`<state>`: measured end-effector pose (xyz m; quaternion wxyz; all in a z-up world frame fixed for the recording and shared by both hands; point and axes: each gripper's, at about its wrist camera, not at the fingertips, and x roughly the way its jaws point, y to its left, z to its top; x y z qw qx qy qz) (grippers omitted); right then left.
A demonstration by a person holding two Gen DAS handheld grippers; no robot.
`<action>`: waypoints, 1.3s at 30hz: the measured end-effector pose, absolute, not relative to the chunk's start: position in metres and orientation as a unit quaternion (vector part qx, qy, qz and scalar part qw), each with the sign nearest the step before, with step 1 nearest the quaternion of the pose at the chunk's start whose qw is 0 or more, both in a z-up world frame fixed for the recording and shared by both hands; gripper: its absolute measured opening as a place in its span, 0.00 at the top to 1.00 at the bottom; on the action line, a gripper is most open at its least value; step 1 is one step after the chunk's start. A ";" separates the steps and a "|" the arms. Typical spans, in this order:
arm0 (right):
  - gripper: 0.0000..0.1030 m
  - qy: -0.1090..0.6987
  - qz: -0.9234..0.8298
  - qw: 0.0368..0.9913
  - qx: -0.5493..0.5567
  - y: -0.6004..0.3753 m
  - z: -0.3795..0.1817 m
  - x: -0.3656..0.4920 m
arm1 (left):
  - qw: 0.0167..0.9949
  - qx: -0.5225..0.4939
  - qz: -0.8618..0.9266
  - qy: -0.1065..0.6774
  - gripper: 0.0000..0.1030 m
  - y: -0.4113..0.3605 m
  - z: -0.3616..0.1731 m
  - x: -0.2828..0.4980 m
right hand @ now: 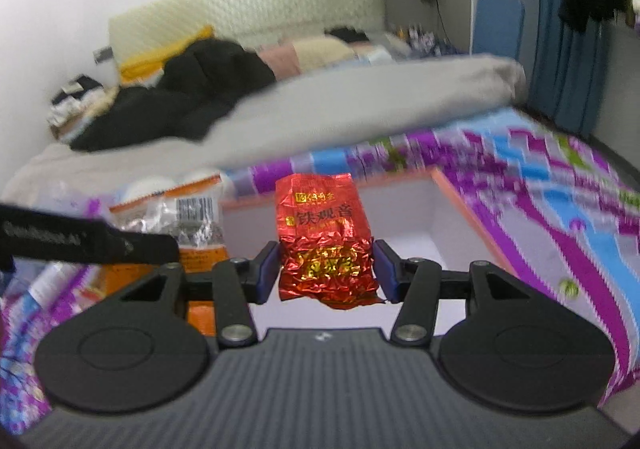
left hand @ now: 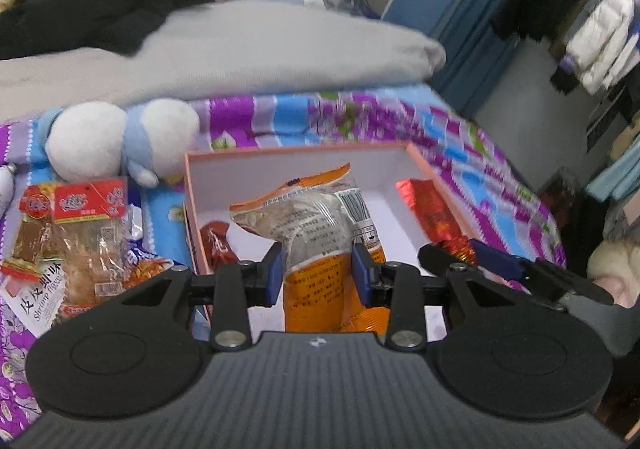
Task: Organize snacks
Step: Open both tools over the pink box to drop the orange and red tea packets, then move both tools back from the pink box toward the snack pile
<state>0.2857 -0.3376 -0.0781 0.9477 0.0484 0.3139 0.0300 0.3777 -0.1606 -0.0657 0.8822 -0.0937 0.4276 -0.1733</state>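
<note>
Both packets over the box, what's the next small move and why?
Probably lower, then open. The left hand-held gripper grips the orange bag and the right hand-held gripper the red packet, both above the box.

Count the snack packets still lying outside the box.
3 visible, maybe more hidden: red-topped packet, shrimp packet, brown stick packet, all piled left of the pink box.

box [left hand: 192,185] on bedspread [left hand: 460,153], snacks [left hand: 80,233] left
</note>
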 end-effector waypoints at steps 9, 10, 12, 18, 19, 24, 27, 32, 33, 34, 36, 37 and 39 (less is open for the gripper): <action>0.48 0.393 0.037 0.917 0.060 -0.342 -0.139 0.297 | 0.856 -0.092 -0.165 0.482 0.60 -0.167 -0.108 0.391; 0.48 0.398 0.038 0.914 0.063 -0.343 -0.141 0.297 | 0.854 -0.093 -0.164 0.484 0.60 -0.167 -0.109 0.391; 0.48 0.403 0.040 0.911 0.075 -0.345 -0.143 0.296 | 0.851 -0.096 -0.168 0.489 0.59 -0.167 -0.109 0.391; 0.43 0.412 0.020 0.908 0.073 -0.346 -0.143 0.296 | 0.858 -0.097 -0.173 0.474 0.29 -0.168 -0.098 0.380; 0.43 0.412 0.020 0.908 0.072 -0.346 -0.142 0.295 | 0.859 -0.101 -0.173 0.472 0.29 -0.166 -0.096 0.379; 0.43 0.396 0.025 0.915 0.071 -0.346 -0.128 0.286 | 0.868 -0.111 -0.166 0.454 0.29 -0.155 -0.080 0.362; 0.43 0.383 0.028 0.921 0.067 -0.341 -0.119 0.278 | 0.874 -0.113 -0.161 0.443 0.29 -0.147 -0.071 0.345; 0.43 0.357 0.028 0.931 0.069 -0.337 -0.101 0.258 | 0.891 -0.102 -0.152 0.415 0.29 -0.134 -0.051 0.310; 0.43 0.351 0.030 0.933 0.069 -0.337 -0.097 0.255 | 0.895 -0.102 -0.149 0.408 0.29 -0.131 -0.047 0.303; 0.43 0.345 0.031 0.936 0.067 -0.336 -0.093 0.251 | 0.899 -0.101 -0.146 0.400 0.29 -0.128 -0.041 0.296; 0.43 0.331 0.033 0.941 0.062 -0.332 -0.084 0.241 | 0.907 -0.102 -0.146 0.382 0.29 -0.121 -0.033 0.280; 0.43 0.322 0.033 0.944 0.060 -0.330 -0.080 0.236 | 0.909 -0.103 -0.149 0.376 0.29 -0.119 -0.031 0.273; 0.43 0.306 0.027 0.950 0.056 -0.327 -0.071 0.224 | 0.913 -0.104 -0.152 0.364 0.29 -0.114 -0.029 0.259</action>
